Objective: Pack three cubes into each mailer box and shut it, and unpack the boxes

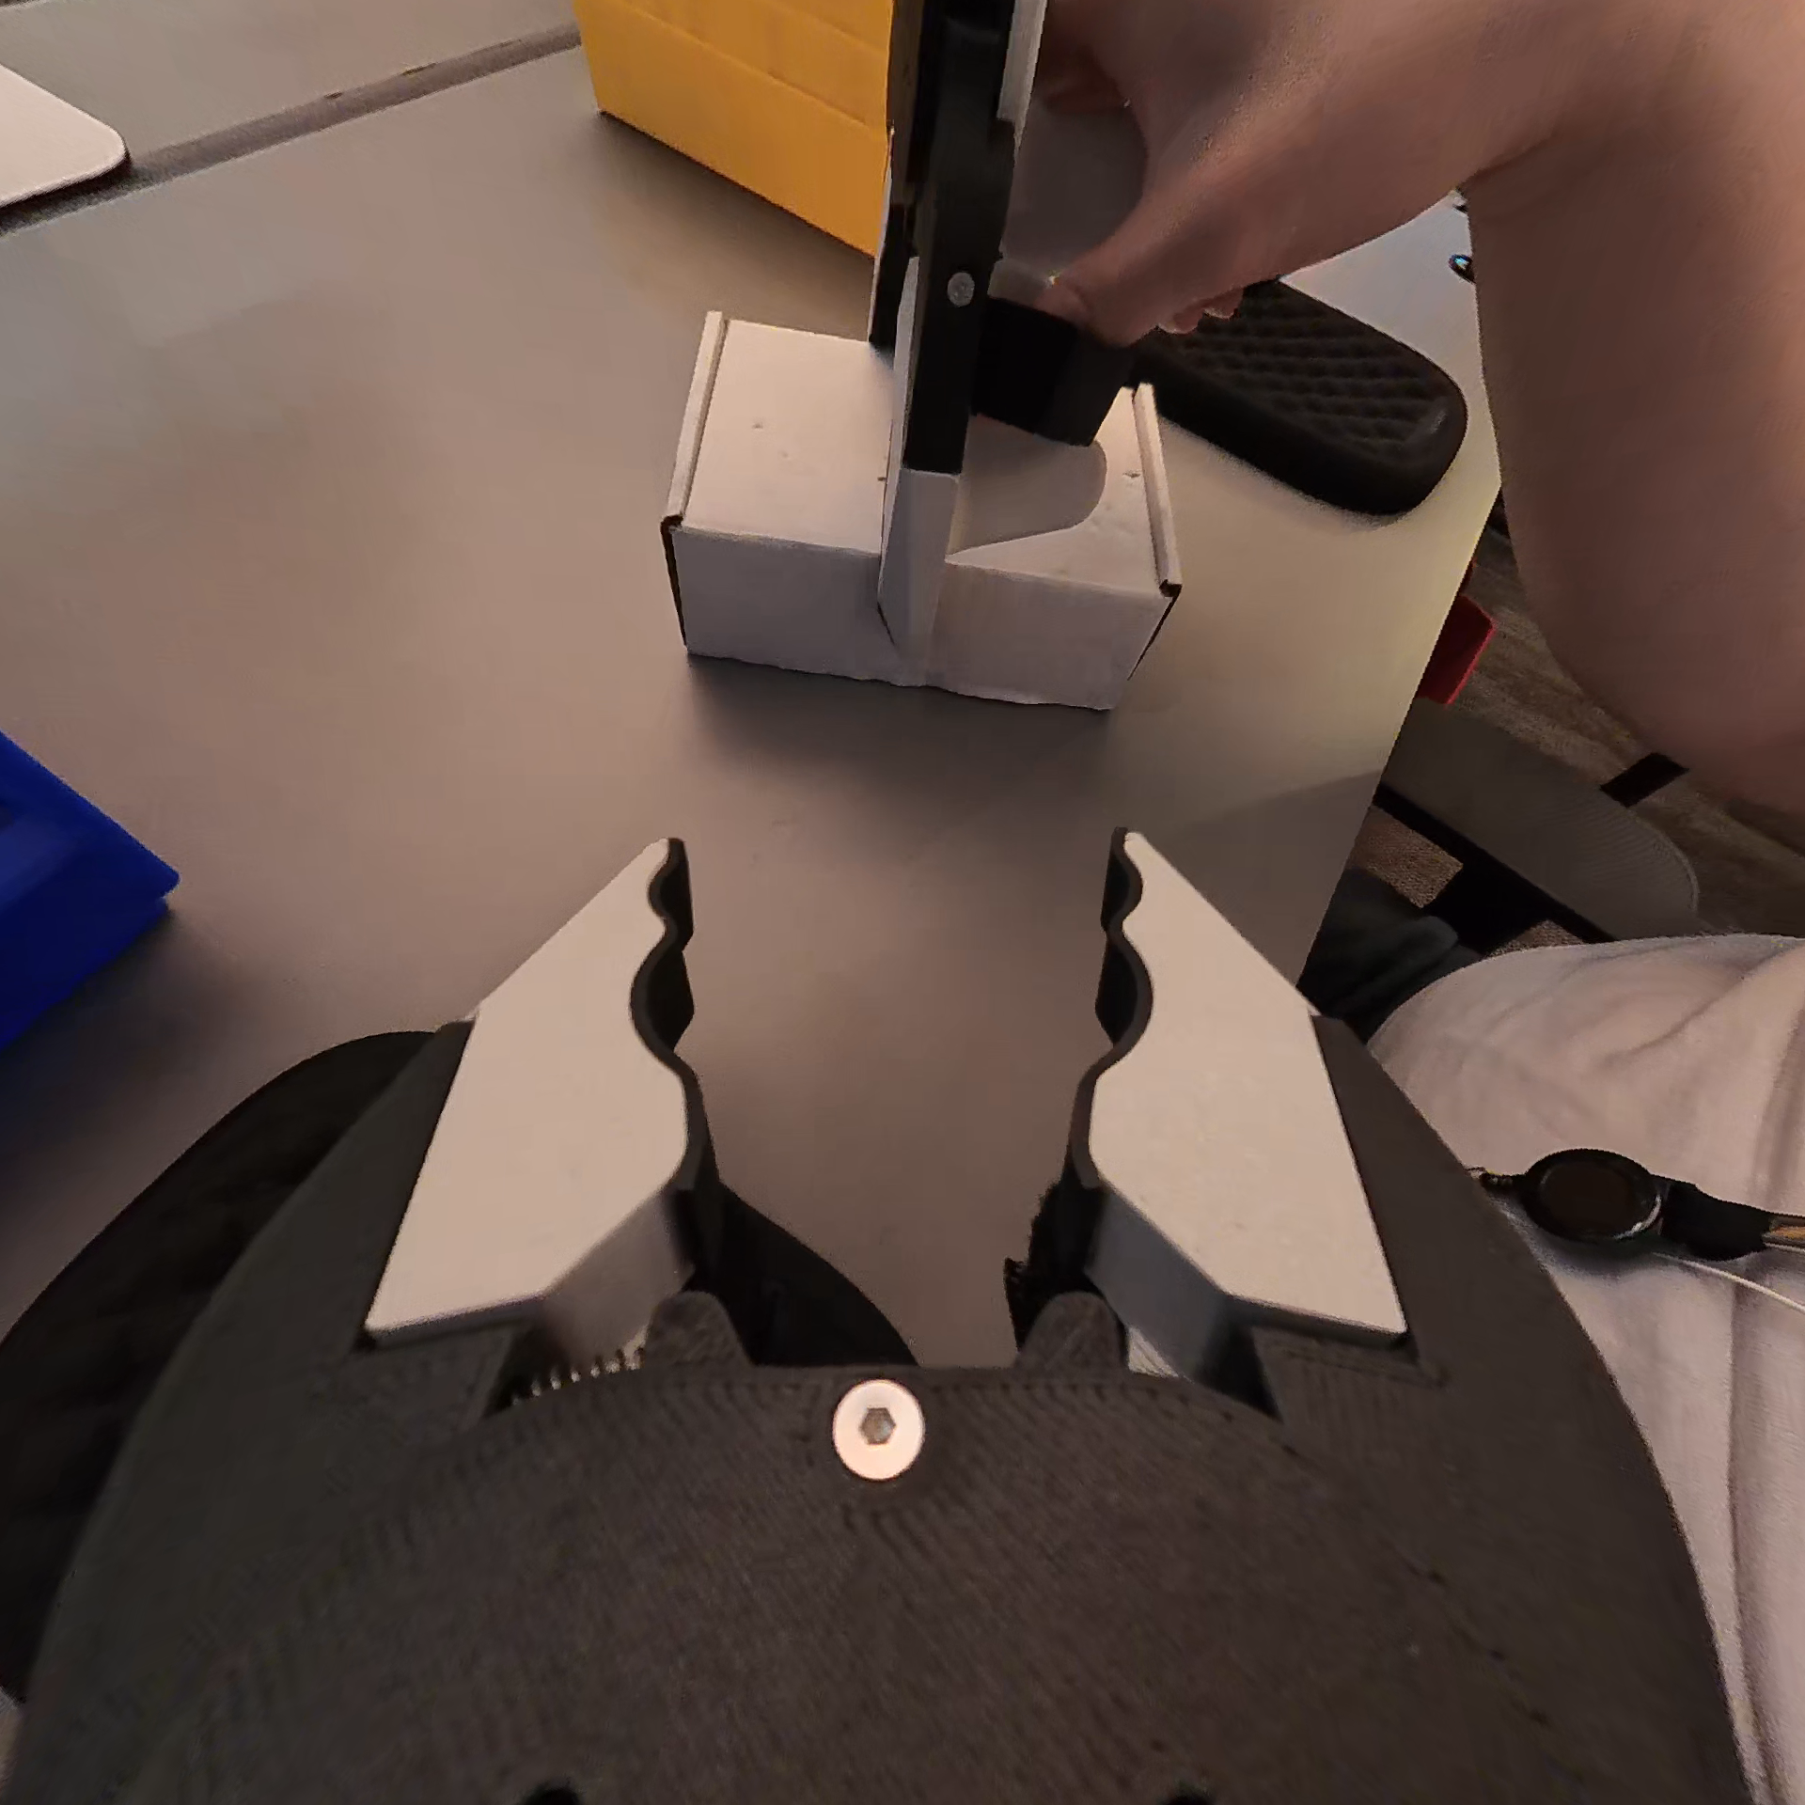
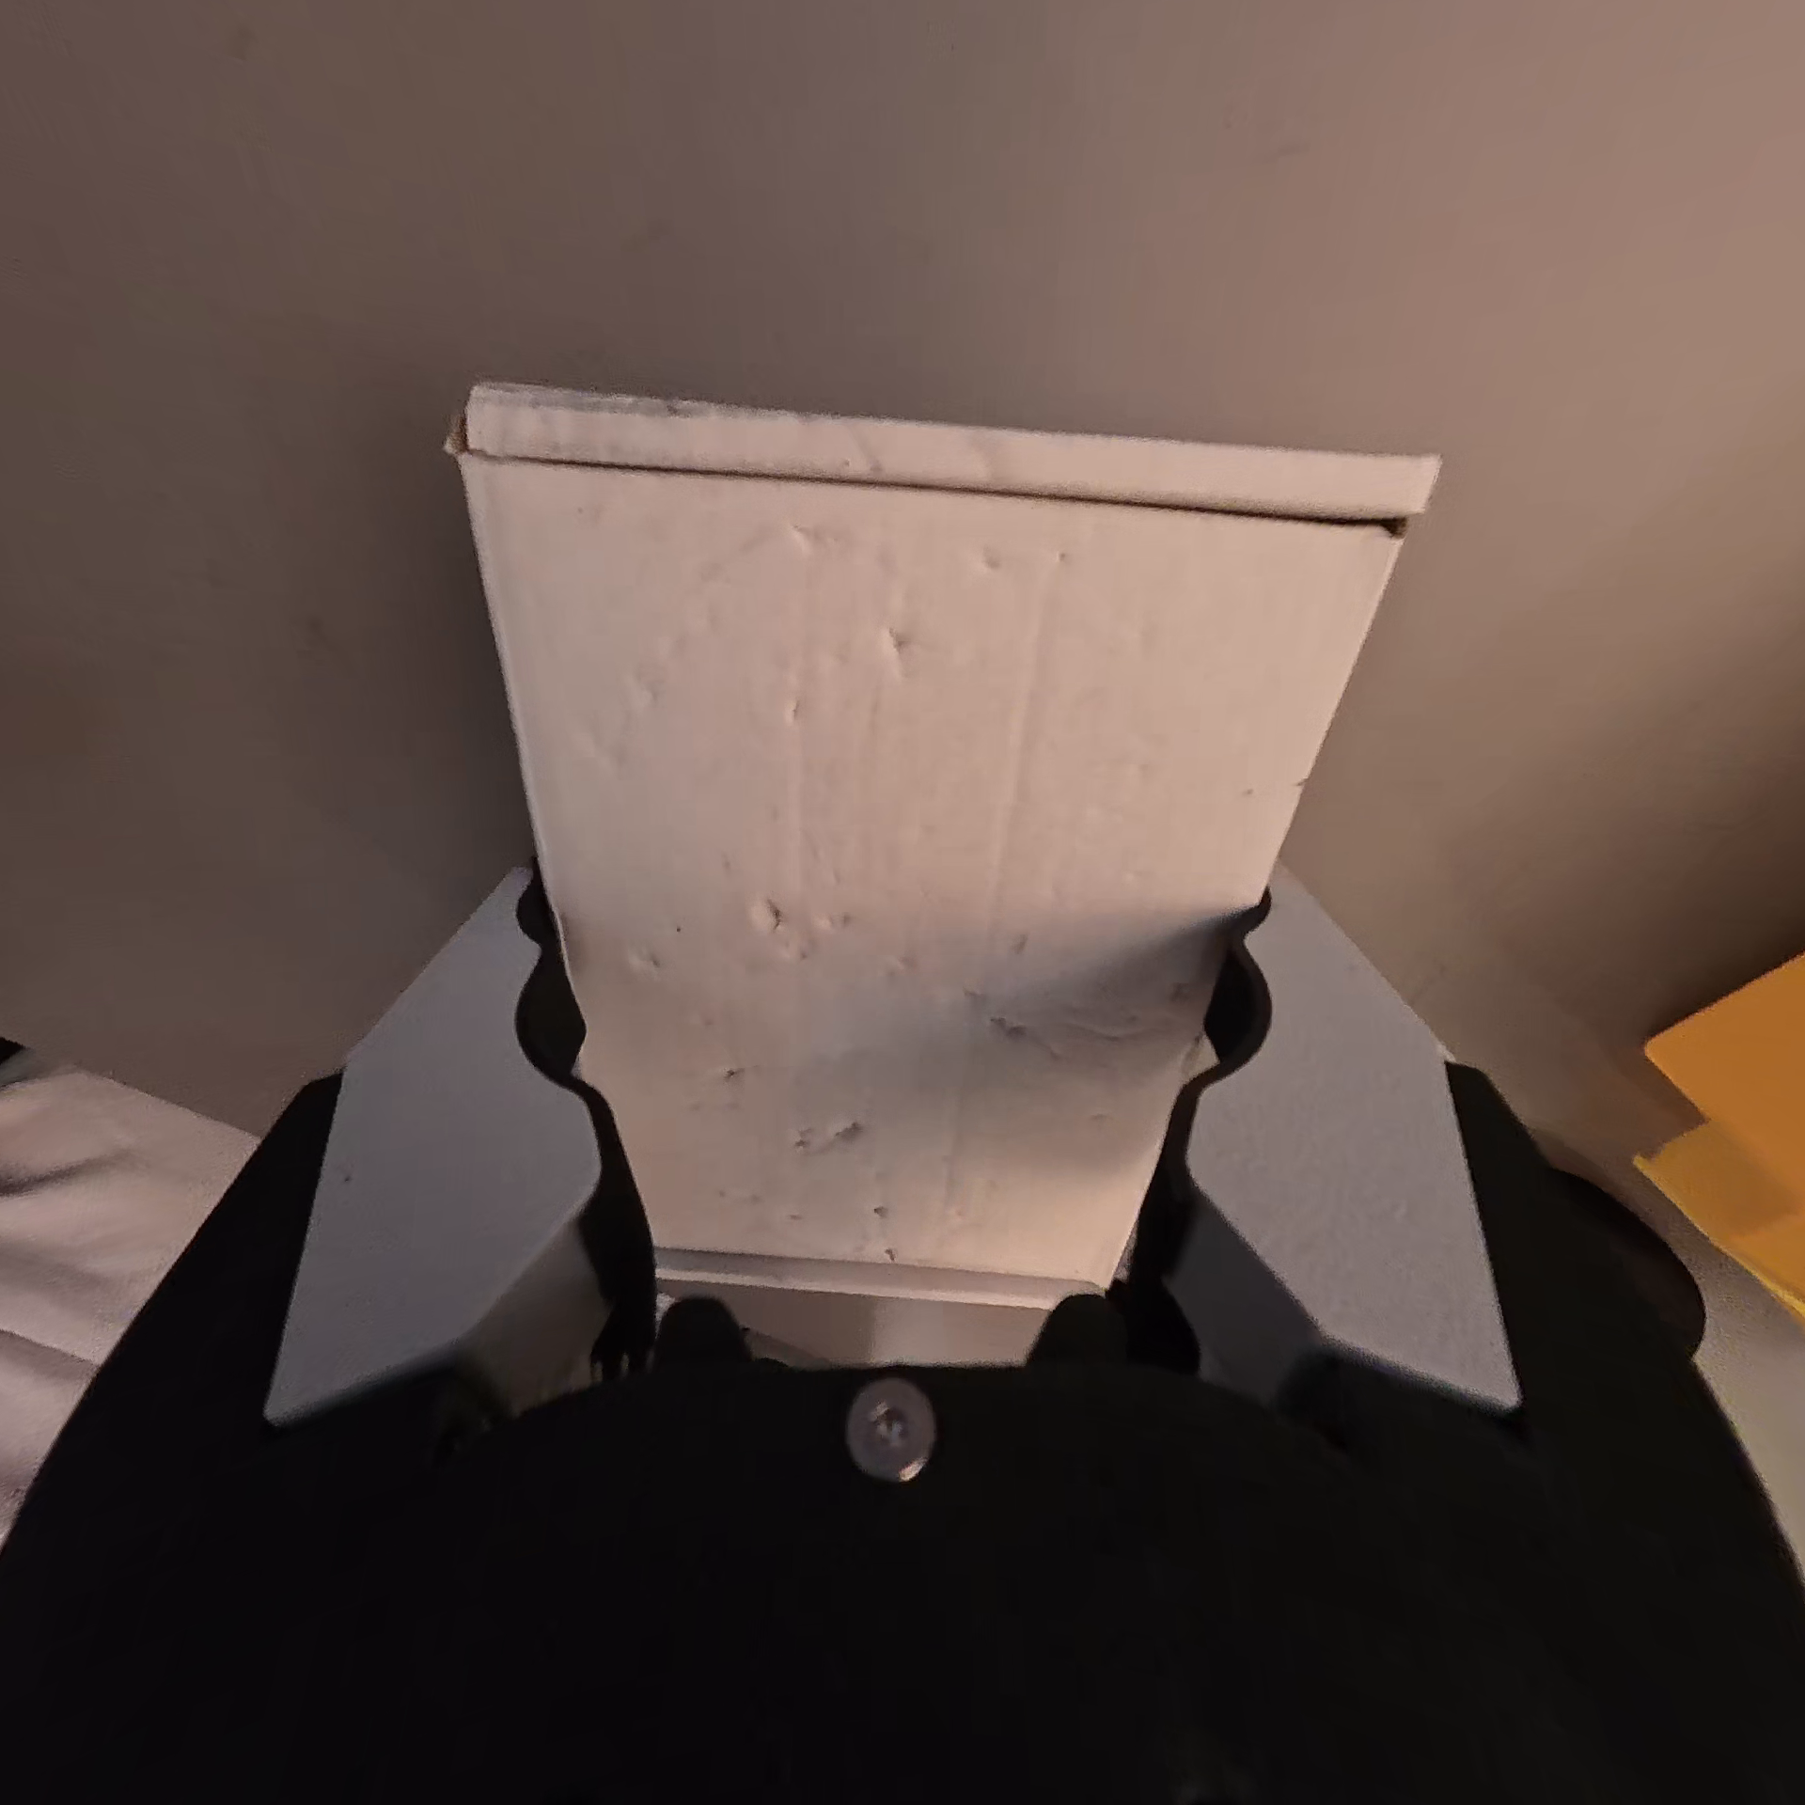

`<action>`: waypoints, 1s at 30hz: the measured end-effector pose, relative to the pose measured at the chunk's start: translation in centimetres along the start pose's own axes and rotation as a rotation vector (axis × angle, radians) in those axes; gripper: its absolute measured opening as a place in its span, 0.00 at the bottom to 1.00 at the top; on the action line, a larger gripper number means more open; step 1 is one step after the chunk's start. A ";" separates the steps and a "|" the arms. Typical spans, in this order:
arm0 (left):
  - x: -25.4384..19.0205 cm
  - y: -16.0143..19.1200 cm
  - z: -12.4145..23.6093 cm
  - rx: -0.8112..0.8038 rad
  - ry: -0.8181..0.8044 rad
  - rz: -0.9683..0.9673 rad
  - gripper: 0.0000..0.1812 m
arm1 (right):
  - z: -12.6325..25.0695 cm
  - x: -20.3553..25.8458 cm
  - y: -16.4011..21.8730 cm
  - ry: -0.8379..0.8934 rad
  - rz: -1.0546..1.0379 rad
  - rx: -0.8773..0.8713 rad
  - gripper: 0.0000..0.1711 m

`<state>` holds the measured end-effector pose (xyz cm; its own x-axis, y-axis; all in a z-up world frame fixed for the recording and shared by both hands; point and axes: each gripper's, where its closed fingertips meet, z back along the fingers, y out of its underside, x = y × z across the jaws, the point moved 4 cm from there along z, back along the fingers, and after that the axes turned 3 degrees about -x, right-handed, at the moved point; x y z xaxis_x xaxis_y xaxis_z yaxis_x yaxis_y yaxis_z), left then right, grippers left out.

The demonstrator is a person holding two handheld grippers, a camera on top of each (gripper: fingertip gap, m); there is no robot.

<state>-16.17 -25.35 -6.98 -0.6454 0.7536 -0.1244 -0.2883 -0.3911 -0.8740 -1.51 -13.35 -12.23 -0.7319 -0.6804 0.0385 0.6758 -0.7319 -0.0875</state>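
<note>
Right jaws: the right gripper (image 2: 894,977) straddles the white mailer box (image 2: 918,830) from above, one finger (image 1: 908,576) down each long side, pinching it across its width.
Left jaws: the left gripper (image 1: 899,928) hangs above bare bench (image 1: 342,488) with its fingers spread wide and nothing between them.
Mailer box: shut, lid flat and dented, resting on the grey bench near its right edge, ahead of the left gripper.
Hand: a bare hand (image 1: 1221,166) grips the right gripper's handle above the box.
Behind the box: a yellow box (image 1: 742,107) stands just past it.
Bench edges: a blue bin corner (image 1: 59,879) at far left; a black padded rest (image 1: 1309,410) to the right of the mailer box.
</note>
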 end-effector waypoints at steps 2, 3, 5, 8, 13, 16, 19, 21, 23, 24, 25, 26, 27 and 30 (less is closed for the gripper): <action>0.0 -0.1 0.0 -0.003 -0.001 0.001 0.46 | -0.1 0.0 0.0 0.008 0.011 0.011 0.78; 0.0 -0.2 0.0 -0.004 -0.002 0.000 0.46 | -0.2 -0.1 0.0 0.016 0.021 0.020 0.78; -0.1 -0.2 -0.1 -0.005 0.000 0.000 0.46 | -0.2 0.0 0.0 0.030 0.045 0.034 0.78; -0.2 0.0 -0.1 0.004 -0.004 -0.004 0.46 | -0.2 0.0 0.0 0.027 0.069 0.041 0.77; 0.0 0.3 0.1 0.019 -0.016 -0.006 0.46 | 0.9 0.1 0.3 -0.022 0.154 0.068 0.77; 0.4 0.4 0.3 0.021 -0.031 -0.001 0.46 | 3.5 -0.3 0.5 -0.041 0.240 0.092 0.77; 0.8 0.6 0.5 0.024 -0.045 0.014 0.46 | 7.7 -1.7 0.8 -0.049 0.315 0.105 0.77; 1.3 0.6 0.6 0.026 -0.060 0.025 0.46 | 10.9 -3.3 0.9 -0.037 0.346 0.102 0.76; 1.7 0.5 0.6 0.022 -0.073 0.038 0.46 | 13.8 -5.5 1.1 -0.016 0.360 0.108 0.76; 1.9 0.4 0.7 0.016 -0.077 0.044 0.46 | 15.1 -6.8 1.3 -0.002 0.365 0.111 0.76; 2.1 0.3 0.7 0.009 -0.079 0.049 0.46 | 16.3 -8.2 1.4 0.007 0.370 0.113 0.76; 2.2 0.1 0.6 0.001 -0.078 0.055 0.46 | 17.4 -9.5 1.6 0.008 0.366 0.113 0.77; 2.3 -0.1 0.6 -0.005 -0.077 0.059 0.46 | 18.3 -10.8 1.9 0.005 0.358 0.111 0.77; 2.7 -0.6 0.4 -0.016 -0.081 0.064 0.45 | 20.2 -14.7 2.7 0.006 0.320 0.099 0.77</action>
<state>-17.99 -23.26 -6.59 -0.7173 0.6821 -0.1422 -0.2339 -0.4280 -0.8730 12.80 -6.07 7.10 -0.4815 -0.8762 0.0186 0.8764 -0.4816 0.0031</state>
